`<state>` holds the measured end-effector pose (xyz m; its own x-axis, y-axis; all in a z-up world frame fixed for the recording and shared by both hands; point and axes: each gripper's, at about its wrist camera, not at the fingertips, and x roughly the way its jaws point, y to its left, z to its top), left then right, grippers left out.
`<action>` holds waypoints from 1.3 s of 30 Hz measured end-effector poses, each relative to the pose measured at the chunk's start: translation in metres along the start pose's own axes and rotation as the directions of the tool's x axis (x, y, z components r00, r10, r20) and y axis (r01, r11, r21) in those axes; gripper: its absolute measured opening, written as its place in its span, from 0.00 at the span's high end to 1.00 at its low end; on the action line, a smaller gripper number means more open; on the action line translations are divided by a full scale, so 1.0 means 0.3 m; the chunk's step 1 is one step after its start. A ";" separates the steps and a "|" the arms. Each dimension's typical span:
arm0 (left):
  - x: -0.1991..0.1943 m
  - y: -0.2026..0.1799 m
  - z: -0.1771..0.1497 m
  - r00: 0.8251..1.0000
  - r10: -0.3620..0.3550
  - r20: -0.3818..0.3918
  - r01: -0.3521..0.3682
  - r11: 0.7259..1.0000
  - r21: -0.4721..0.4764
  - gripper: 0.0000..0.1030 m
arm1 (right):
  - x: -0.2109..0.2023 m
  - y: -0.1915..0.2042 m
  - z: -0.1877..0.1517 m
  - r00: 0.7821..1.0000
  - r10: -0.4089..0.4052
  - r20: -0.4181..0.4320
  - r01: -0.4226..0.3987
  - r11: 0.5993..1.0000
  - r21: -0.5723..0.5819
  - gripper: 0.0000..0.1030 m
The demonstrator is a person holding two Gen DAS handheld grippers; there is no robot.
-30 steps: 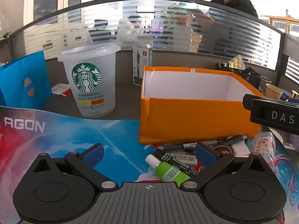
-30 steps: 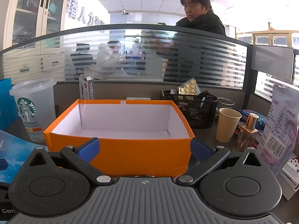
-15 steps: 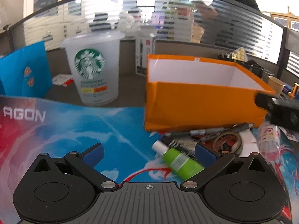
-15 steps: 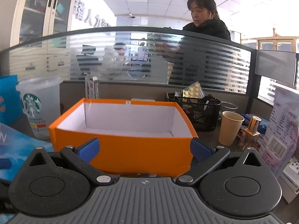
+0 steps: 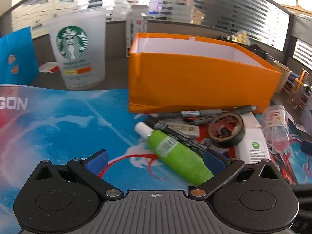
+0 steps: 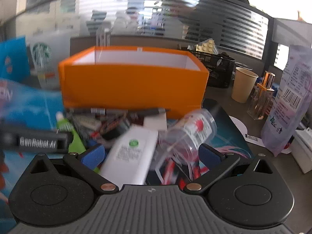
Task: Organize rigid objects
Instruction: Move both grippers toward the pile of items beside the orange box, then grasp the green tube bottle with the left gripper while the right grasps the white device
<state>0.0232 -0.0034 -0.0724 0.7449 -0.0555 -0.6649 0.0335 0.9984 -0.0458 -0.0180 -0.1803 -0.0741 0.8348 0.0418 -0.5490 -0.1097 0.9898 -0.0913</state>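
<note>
Both wrist cameras have tipped downward since the earlier frames: the right view, which a second ago showed little but the orange box (image 6: 134, 85), now takes in the pile of small items in front of it, and the left view now looks down on the green tube (image 5: 175, 154). Left tongs (image 5: 155, 158) stand wide open and hold nothing; the green tube lies between the blue pads, its lower end close to the right pad, though contact cannot be told. Right tongs (image 6: 152, 154) are likewise wide open and empty, with a white flat bottle (image 6: 130, 154) and a clear plastic jar (image 6: 187, 134) lying between them on the desk mat (image 5: 58, 126).

Progress, as judged from these views: sorting has barely begun. The visible part of the orange box interior is bare white wall, while the tube, the black marker (image 5: 175, 134), the tape roll (image 5: 226, 130), several pens (image 5: 204, 113), the white bottle and the jar all lie outside, heaped just before the box's near wall. Everything therefore appears left to do.

Orientation: the green tube lies flat, its long axis running diagonally, white cap toward the upper left and the box, flat tail toward the left tongs' right pad. The marker lies roughly parallel, just behind it. The white bottle's long axis runs from the right tongs up and to the right, toward the box.
</note>
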 end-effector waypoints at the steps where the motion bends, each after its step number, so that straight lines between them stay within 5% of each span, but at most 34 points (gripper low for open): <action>1: 0.006 -0.008 -0.004 1.000 -0.007 -0.007 0.007 1.000 0.006 0.00 | 0.006 -0.004 -0.009 1.000 0.000 -0.009 0.000 1.000 -0.001 0.00; 8: 0.063 -0.032 -0.011 0.999 -0.030 -0.043 0.030 1.000 0.002 0.00 | 0.026 -0.037 -0.023 0.999 0.027 -0.031 -0.026 0.999 0.030 0.00; 12: 0.085 -0.057 -0.014 1.000 0.017 -0.021 -0.016 0.998 0.062 0.00 | 0.026 -0.034 -0.029 0.999 0.030 -0.020 -0.030 0.999 0.043 0.00; 25: 0.026 0.088 -0.071 1.000 0.000 0.008 -0.001 0.997 0.073 0.00 | 0.045 0.060 -0.059 0.995 0.068 -0.075 -0.069 0.998 -0.013 0.00; 36: 0.024 0.105 -0.077 0.999 -0.028 0.019 0.026 0.996 0.090 0.00 | 0.068 0.051 -0.059 0.992 0.098 -0.077 -0.094 0.994 0.056 0.00; 39: 0.029 0.109 -0.072 0.999 -0.039 0.015 0.038 0.994 0.100 0.00 | 0.058 0.046 -0.061 0.992 0.114 -0.050 -0.112 0.993 0.039 0.19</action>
<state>0.0164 0.0285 -0.0957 0.7527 -0.0944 -0.6515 0.1280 0.9918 0.0042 -0.0149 -0.1683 -0.1000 0.7887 0.1474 -0.5969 -0.1814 0.9834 0.0031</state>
